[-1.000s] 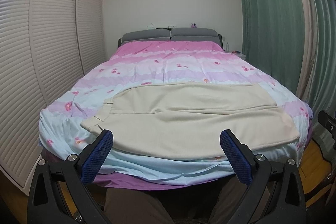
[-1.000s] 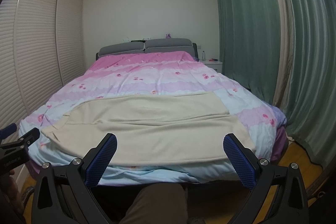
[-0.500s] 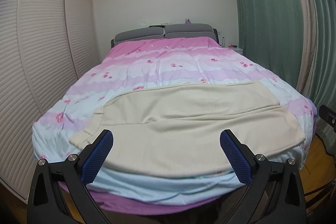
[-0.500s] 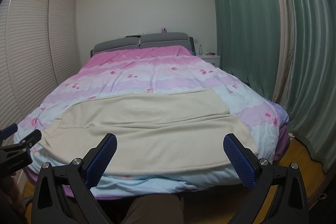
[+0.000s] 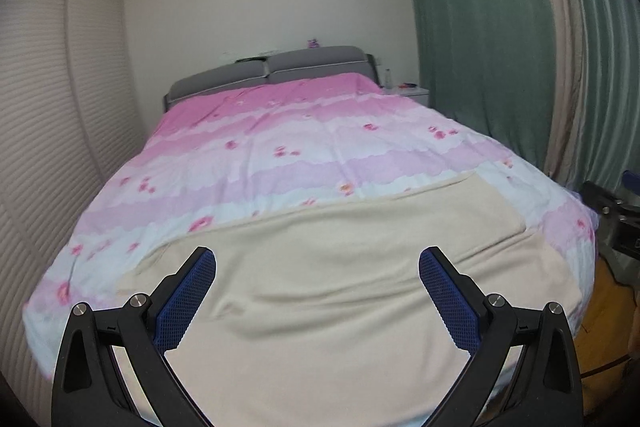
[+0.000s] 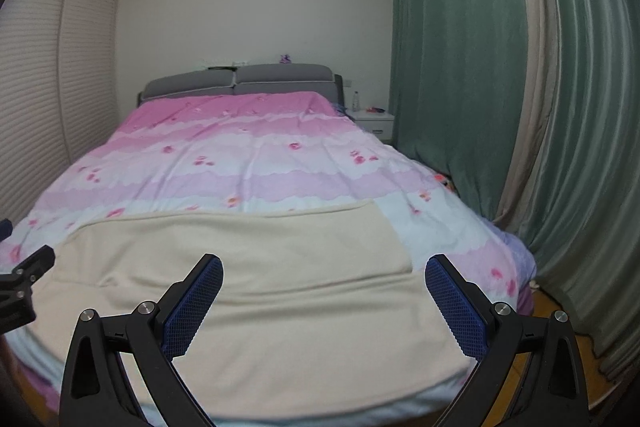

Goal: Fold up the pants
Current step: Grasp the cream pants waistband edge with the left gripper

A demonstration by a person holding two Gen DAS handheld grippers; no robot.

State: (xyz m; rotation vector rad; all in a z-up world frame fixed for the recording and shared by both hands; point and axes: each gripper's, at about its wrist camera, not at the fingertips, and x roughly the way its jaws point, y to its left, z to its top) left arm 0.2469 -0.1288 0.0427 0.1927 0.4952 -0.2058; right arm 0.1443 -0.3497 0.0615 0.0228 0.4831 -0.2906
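Cream pants point(image 5: 340, 291) lie flat across the near end of the bed, waist to the left and leg ends to the right; they also show in the right wrist view point(image 6: 256, 267). My left gripper point(image 5: 318, 263) is open and empty, above the pants' left and middle part. My right gripper point(image 6: 324, 267) is open and empty, above the pants' right half. Neither touches the cloth. The near edge of the pants is hidden behind the gripper bodies.
The bed has a pink, lilac and pale blue flowered duvet point(image 5: 312, 147) and a grey headboard point(image 6: 240, 81). Slatted wardrobe doors point(image 5: 48, 131) stand on the left, green curtains point(image 6: 460, 87) on the right, and a white nightstand point(image 6: 372, 121) beside the headboard.
Both grippers have moved forward and up over the foot of the bed, so the pants now lie under the fingers. The person's legs have left the views. Both stayed open.
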